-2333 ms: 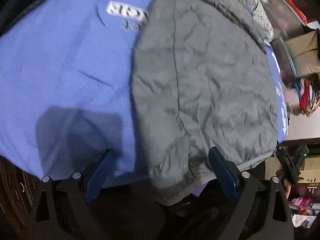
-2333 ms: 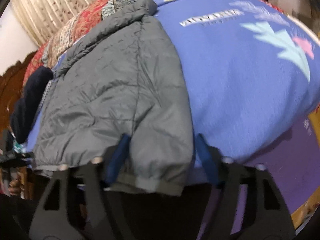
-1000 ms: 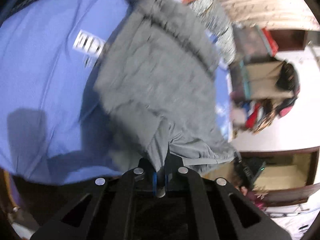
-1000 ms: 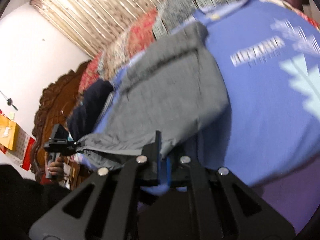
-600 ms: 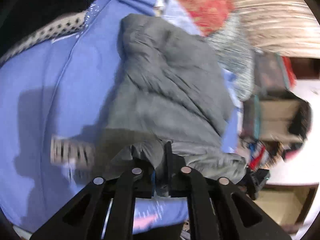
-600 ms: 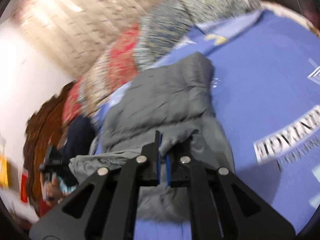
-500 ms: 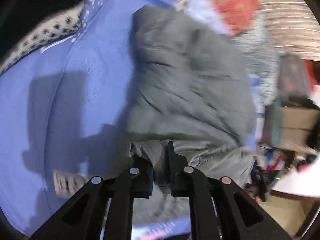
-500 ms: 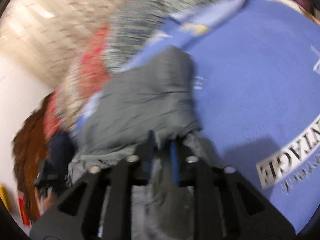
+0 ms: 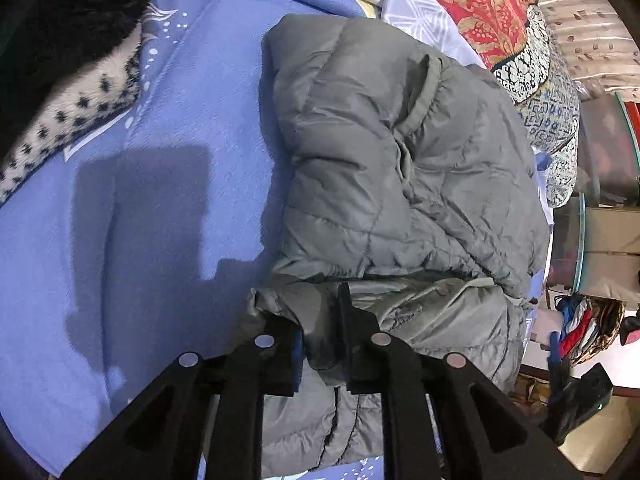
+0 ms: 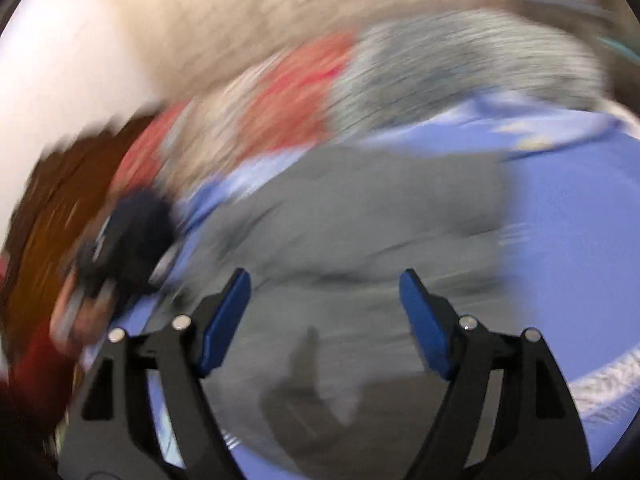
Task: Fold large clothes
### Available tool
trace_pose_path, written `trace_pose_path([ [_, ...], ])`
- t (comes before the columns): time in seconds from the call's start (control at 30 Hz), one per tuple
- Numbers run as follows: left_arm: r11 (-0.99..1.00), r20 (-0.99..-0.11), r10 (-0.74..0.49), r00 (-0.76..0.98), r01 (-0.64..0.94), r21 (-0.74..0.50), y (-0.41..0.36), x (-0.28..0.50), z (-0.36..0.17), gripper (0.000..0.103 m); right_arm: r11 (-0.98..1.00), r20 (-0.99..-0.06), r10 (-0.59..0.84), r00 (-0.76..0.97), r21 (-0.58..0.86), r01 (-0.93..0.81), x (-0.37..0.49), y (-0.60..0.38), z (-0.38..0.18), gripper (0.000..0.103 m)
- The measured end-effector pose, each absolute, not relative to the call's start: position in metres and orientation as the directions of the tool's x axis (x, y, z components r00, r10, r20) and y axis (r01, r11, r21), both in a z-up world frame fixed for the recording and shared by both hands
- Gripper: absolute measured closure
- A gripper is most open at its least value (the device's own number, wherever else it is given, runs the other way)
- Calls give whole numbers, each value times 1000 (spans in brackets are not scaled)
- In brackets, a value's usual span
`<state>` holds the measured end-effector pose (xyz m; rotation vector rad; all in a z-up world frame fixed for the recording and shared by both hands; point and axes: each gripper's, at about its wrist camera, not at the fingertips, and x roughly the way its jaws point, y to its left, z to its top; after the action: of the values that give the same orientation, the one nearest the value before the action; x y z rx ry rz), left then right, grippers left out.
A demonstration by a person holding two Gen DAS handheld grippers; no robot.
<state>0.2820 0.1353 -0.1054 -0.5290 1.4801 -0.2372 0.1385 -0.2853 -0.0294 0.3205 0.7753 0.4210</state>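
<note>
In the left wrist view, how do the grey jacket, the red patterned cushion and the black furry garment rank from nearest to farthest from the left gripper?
1. grey jacket: caught between the fingers of the left gripper.
2. black furry garment: upper left.
3. red patterned cushion: top right, beyond the jacket. The last two are hard to rank.

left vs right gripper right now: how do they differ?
Jaws: the left gripper has its jaws nearly closed on a fold of the grey jacket; the right gripper has them spread wide, gripping nothing.
View: the left wrist view is sharp; the right is motion-blurred.
Shared: both point at the jacket on the blue blanket.
</note>
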Motion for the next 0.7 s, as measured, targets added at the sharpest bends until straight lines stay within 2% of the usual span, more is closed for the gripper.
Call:
trace_pose_path([
  [0.07,859,-874,-476,94,-165,-485,140,276,-103,64,844,-645,535,546,435,-313,149,-244,-54,38],
  [0.17,816,-833,-540,118,-169,-553,154,264,-91,62,917,-786,397,473,326,-229,175,-218,-121,39],
  [0.2,808,-825,-549,134,-169,-565,159,261,-84,61,927,-803,375,462,312,-210,178,-218,-135,38],
  [0.27,837,-852,-490,183,-173,-518,173,252,-68,57,930,-788,367,494,302,-209,178,-219,-140,38],
  [0.33,855,-858,-445,257,-163,-493,184,242,-45,52,934,-798,357,486,291,-208,176,-218,-133,37],
  [0.4,848,-836,-456,307,-136,-513,182,236,-26,51,927,-802,373,466,311,-208,168,-223,-119,37],
  [0.47,845,-809,-489,326,-54,-532,162,234,-12,49,899,-747,439,499,365,-243,157,-239,-90,37],
  [0.53,857,-797,-496,344,46,-514,131,236,-4,48,895,-700,444,559,365,-255,154,-256,-57,36],
  [0.6,858,-785,-511,350,158,-488,88,242,-6,48,897,-663,434,610,377,-229,174,-275,-27,36],
  [0.7,846,-788,-533,308,222,-485,45,253,-44,48,906,-653,393,647,394,-152,235,-293,0,36],
])
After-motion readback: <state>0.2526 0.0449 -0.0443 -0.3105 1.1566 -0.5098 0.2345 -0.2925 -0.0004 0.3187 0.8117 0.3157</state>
